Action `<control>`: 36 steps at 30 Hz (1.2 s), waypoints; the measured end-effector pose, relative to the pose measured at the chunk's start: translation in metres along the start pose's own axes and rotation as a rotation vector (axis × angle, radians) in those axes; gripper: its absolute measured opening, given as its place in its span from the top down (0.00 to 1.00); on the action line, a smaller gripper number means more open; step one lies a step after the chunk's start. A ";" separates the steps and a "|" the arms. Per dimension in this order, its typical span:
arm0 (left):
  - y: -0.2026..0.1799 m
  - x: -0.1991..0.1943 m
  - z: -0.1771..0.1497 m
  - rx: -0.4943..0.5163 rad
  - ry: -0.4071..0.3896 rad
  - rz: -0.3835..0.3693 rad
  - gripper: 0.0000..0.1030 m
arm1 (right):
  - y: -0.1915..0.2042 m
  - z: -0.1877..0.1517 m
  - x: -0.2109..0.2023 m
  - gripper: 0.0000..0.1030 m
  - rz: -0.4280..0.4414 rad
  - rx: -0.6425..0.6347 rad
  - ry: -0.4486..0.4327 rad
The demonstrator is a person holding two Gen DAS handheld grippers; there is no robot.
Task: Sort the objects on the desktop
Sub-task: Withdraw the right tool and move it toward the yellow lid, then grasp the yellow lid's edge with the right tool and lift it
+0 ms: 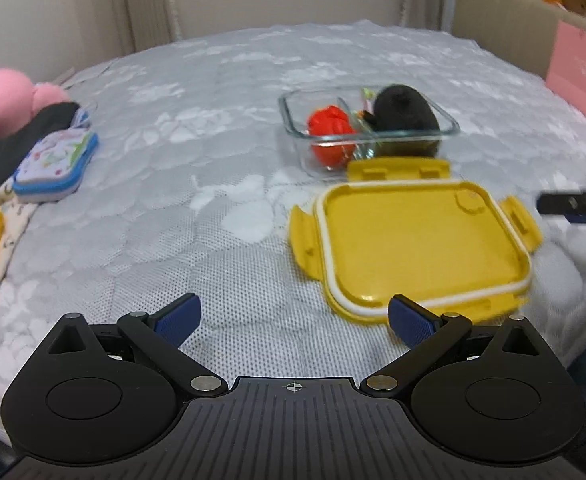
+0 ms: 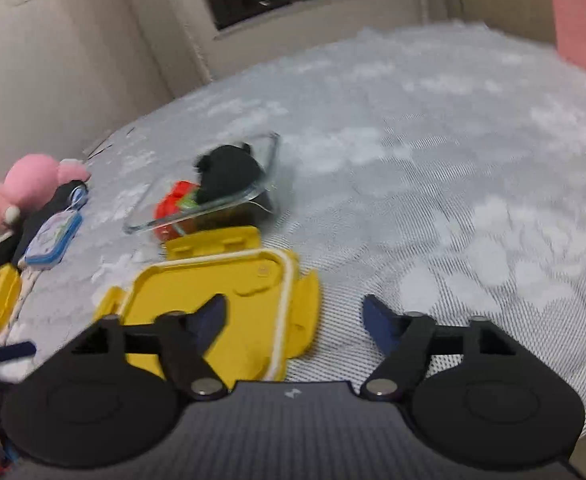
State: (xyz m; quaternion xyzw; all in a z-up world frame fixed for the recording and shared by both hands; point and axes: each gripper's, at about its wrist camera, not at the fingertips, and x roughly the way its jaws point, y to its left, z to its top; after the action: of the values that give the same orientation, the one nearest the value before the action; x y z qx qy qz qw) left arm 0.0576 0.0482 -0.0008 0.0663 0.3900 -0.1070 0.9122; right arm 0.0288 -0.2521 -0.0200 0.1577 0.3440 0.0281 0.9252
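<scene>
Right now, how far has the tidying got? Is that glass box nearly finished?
Partly. The glass box already holds a red toy and a black plush. Its yellow lid lies loose in front of it, not yet on. Nothing is in hand: the left hand-held gripper and right hand-held gripper are both open. A blue-edged pouch and a pink plush remain aside.
</scene>
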 end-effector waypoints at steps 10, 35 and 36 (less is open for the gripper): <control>-0.001 0.010 0.005 0.014 0.007 0.026 0.01 | -0.022 -0.003 0.005 0.20 -0.031 0.073 -0.013; -0.023 0.010 -0.002 -0.003 0.048 -0.019 0.01 | 0.004 -0.012 0.049 0.28 -0.008 0.001 0.075; -0.025 0.009 -0.001 0.001 0.046 -0.020 0.01 | 0.007 -0.011 0.050 0.35 -0.015 -0.014 0.068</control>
State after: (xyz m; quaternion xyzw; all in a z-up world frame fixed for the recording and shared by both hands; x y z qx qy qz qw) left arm 0.0564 0.0234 -0.0090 0.0653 0.4113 -0.1149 0.9019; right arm 0.0605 -0.2347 -0.0575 0.1475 0.3760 0.0290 0.9143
